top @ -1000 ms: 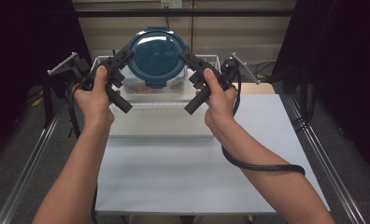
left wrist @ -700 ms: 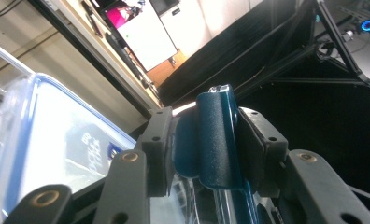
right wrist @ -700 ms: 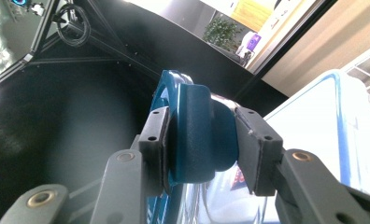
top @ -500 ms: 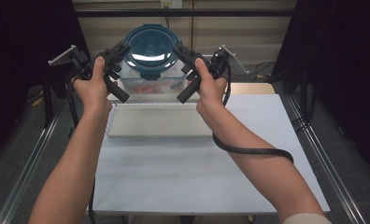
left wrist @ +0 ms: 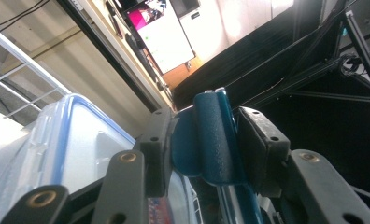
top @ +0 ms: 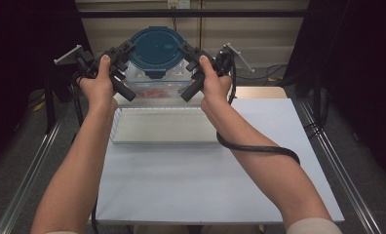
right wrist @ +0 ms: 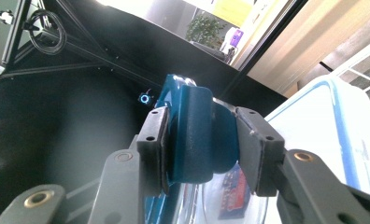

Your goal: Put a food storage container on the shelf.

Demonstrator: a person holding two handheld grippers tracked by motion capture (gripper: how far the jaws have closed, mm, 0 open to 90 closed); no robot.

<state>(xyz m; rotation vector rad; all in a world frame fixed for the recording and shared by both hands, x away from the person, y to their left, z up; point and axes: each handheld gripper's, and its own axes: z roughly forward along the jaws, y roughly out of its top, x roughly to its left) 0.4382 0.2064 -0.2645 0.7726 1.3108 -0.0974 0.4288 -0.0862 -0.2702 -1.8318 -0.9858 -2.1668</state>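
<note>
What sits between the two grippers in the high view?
The round container with its blue lid, a gripper clamped on a tab at each side, above the white tray.

The near half of the surface [top: 205,180] lies bare, open to passage from the front and both sides. The shallow tray [top: 164,126] lies across mid-surface, and directly behind it the blue-lidded container [top: 157,46] blocks the far centre.

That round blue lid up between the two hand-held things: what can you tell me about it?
The blue lid is round, dark teal and looks like plastic, with a textured clip tab on either side. It is tilted, top face toward the high camera, above a clear box. The left tool and right tool each clamp one tab.
</note>
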